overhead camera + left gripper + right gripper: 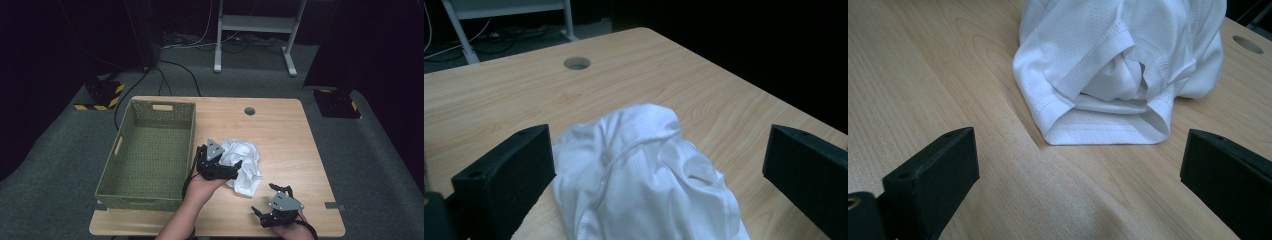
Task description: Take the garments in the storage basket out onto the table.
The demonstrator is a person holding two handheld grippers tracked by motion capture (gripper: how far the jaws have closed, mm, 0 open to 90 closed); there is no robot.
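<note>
A crumpled white garment [243,164] lies in a heap near the middle of the wooden table [280,125]. My left gripper [231,168] is open at the heap's left side; in the left gripper view the white cloth [644,175] bulges up between the two wide-apart jaws. My right gripper [267,200] is open near the table's front edge, a little in front of the heap. In the right gripper view the garment's hemmed edge [1113,90] lies ahead of the spread jaws, with bare wood between them.
An empty green woven basket [150,150] stands on the table's left half, right beside my left hand. A round cable hole [249,110] sits near the far edge. Beyond the table are a white desk frame [255,30] and cables on grey carpet.
</note>
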